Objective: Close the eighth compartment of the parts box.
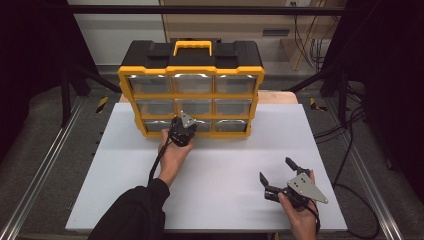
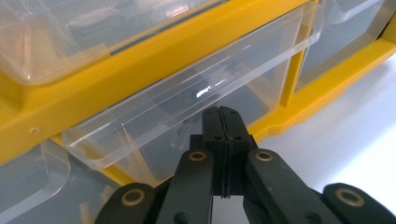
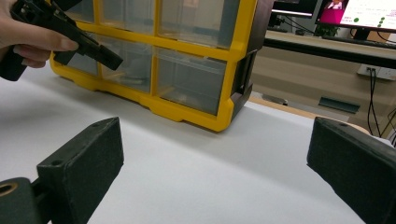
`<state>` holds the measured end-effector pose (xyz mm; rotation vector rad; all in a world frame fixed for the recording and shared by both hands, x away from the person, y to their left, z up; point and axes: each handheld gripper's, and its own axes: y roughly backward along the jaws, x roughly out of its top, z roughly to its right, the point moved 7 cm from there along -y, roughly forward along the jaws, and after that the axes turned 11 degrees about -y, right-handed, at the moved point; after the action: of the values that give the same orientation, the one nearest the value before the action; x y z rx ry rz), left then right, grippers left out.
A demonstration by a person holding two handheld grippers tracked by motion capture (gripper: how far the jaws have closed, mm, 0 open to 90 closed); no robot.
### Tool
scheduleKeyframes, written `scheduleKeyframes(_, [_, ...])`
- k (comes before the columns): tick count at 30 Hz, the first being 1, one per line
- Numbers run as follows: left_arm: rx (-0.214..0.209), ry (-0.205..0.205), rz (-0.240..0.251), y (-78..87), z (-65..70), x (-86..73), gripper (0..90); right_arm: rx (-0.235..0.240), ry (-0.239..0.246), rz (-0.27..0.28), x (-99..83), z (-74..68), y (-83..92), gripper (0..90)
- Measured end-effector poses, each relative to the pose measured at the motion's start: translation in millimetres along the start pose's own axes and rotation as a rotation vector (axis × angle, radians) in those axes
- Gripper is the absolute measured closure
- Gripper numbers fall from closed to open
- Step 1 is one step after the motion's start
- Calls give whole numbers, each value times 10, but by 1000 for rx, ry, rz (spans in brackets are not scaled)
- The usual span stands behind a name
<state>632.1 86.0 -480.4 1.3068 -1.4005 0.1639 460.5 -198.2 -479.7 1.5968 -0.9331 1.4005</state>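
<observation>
A white table [image 1: 210, 180] carries a yellow-and-black drawer cabinet [image 1: 192, 90] standing at its twelve o'clock edge, slightly toward eleven.

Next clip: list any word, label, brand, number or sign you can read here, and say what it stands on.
None can be read.
Yellow-framed drawer cabinet: no legible print on its frame, black top or clear drawers.
Monitor behind the table in the right gripper view: coloured windows, text too small and blurred to read.
Left claw and right claw: no markings visible.
</observation>
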Motion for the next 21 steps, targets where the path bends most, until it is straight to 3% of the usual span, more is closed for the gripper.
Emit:
scheduleKeyframes(13, [2,10,3,-40,3,10,896,-4,-10,3,0,11,7,39])
scheduleKeyframes(21, [9,-24,12,-16,21,76,896,1,-9,-2,-10,-4,-11,39])
